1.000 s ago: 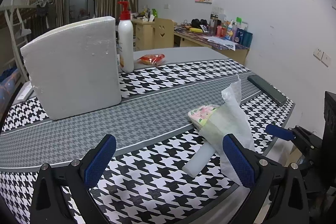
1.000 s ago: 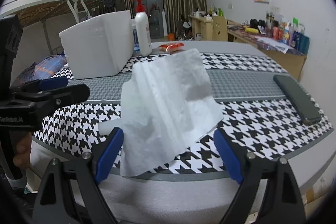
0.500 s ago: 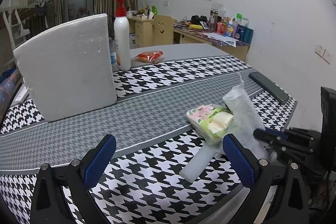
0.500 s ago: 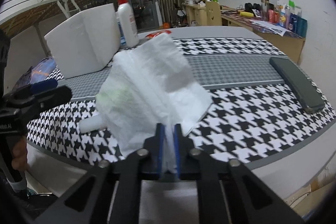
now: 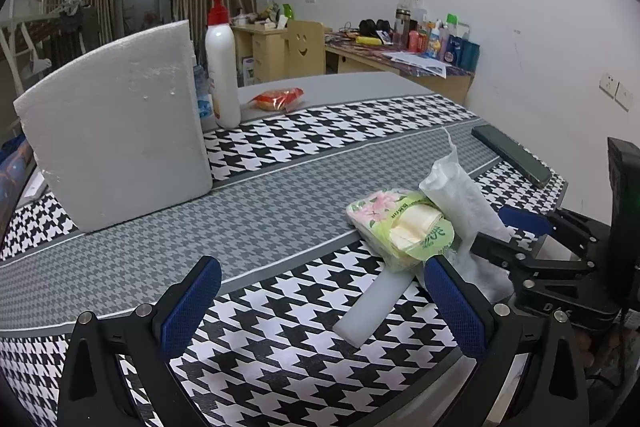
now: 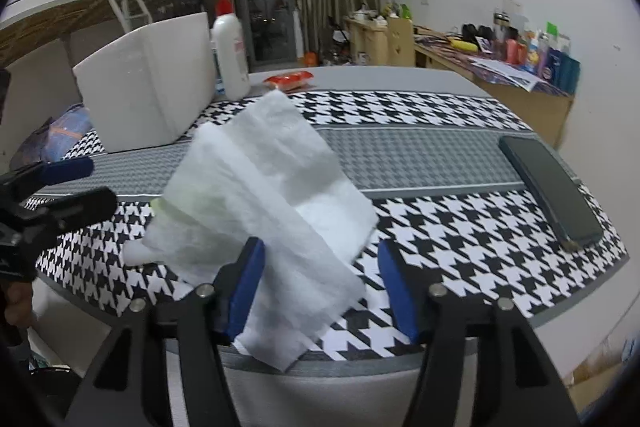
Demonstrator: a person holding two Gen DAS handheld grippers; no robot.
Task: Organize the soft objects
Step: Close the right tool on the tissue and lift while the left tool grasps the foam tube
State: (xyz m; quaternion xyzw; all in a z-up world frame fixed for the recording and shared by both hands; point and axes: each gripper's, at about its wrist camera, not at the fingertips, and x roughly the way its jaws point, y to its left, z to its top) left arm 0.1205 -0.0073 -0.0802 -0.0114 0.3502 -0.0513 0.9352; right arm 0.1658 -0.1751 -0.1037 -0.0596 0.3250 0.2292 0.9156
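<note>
A white tissue [image 6: 272, 211] stands pulled up out of a green flowered tissue pack [image 5: 400, 227] near the table's front edge. My right gripper [image 6: 322, 251] has its jaws opening. The tissue's lower end hangs between them and brushes the left pad [image 6: 248, 283], while the right pad stands clear of it. In the left wrist view the right gripper [image 5: 496, 231] sits just right of the pack. A white foam bar [image 5: 372, 311] lies partly under the pack. My left gripper [image 5: 320, 271] is open and holds nothing, hovering near the table's front.
A large white foam block [image 5: 116, 131] stands at the back left, with a red-capped lotion bottle [image 5: 222, 75] and a red snack packet [image 5: 278, 99] behind it. A dark flat case [image 6: 552, 187] lies at the right end of the houndstooth table [image 5: 280, 219].
The right gripper's jaws shut on the tissue half a second ago and now stand apart again. The tissue has bunched and tilted toward the right gripper. The left gripper stayed open and hardly moved.
</note>
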